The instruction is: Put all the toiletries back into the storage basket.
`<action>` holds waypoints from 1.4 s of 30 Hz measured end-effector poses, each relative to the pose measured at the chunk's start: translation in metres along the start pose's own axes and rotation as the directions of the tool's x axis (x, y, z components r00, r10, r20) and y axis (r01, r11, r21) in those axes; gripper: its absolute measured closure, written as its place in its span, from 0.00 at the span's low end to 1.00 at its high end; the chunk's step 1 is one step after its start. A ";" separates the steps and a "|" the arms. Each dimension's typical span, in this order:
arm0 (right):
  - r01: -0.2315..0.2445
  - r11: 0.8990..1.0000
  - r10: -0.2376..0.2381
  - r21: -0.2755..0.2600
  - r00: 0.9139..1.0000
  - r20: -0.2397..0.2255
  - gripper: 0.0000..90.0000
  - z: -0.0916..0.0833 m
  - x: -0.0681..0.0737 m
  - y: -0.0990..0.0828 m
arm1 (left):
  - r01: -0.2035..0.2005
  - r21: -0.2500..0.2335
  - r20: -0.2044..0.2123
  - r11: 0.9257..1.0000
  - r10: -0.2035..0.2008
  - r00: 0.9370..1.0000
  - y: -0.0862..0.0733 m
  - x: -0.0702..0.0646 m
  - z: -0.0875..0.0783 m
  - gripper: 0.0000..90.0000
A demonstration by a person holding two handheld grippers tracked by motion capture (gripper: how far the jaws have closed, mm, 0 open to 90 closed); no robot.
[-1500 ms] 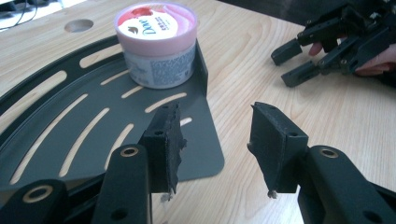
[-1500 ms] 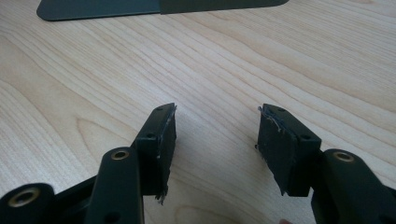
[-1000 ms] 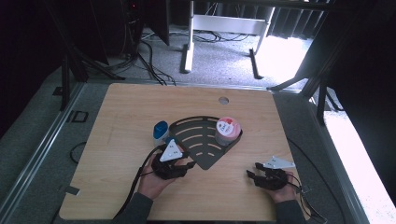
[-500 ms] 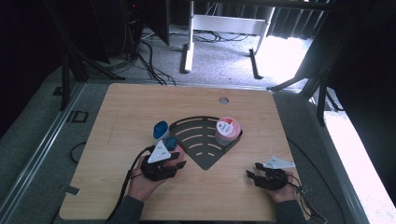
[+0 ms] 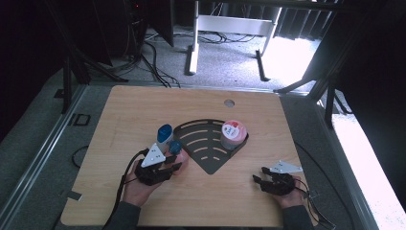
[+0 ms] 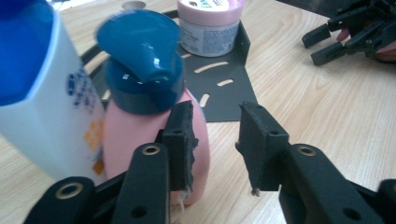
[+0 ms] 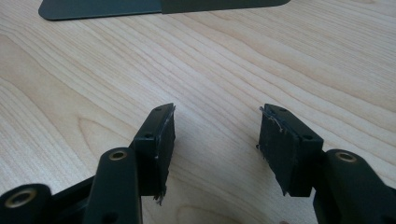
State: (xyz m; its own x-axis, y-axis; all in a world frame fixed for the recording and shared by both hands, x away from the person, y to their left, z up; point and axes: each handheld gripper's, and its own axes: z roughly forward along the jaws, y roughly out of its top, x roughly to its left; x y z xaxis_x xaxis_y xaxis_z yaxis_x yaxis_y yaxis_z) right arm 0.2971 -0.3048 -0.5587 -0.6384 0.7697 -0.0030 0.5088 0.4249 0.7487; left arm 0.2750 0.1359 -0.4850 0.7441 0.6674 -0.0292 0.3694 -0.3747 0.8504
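Placed: pink-lidded jar on black rack. Pending: pink bottle, white bottle. Left gripper jaws just closing, nothing between them; right gripper jaws apart, idle.

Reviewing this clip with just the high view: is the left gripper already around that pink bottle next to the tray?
Observer: No. In the left gripper view, the left gripper has just been closing its jaws, but nothing is in the gap between them. The pink bottle stands beyond one jaw, off to its side.
Operator: Anything printed on the white bottle?
Observer: Yes, the white bottle has blue and orange print on its side.
Operator: And the right gripper?
Observer: In its own view, the right gripper is open over bare table, with nothing between the pads.
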 end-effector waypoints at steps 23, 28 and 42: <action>0.000 1.000 0.000 0.000 1.000 0.000 0.50 0.000 0.000 0.000 | 0.035 -0.031 -0.080 0.999 -0.037 0.996 0.002 0.016 -0.021 1.00; 0.002 1.000 -0.002 0.000 1.000 0.000 0.50 0.000 0.000 0.000 | 0.039 -0.059 -0.097 0.998 -0.044 0.994 0.005 0.020 -0.029 1.00; 0.001 1.000 -0.001 0.000 1.000 -0.001 0.50 0.000 0.000 0.000 | 0.014 -0.087 -0.077 0.996 -0.021 0.997 0.011 0.013 -0.031 1.00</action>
State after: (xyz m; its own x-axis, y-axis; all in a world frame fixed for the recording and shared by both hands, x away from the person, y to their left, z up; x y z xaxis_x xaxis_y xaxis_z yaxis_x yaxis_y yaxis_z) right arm 0.2972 -0.3048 -0.5587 -0.6395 0.7687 -0.0036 0.5079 0.4260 0.7487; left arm 0.2717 0.1597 -0.4596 0.6912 0.7227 -0.0066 0.3302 -0.3076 0.8924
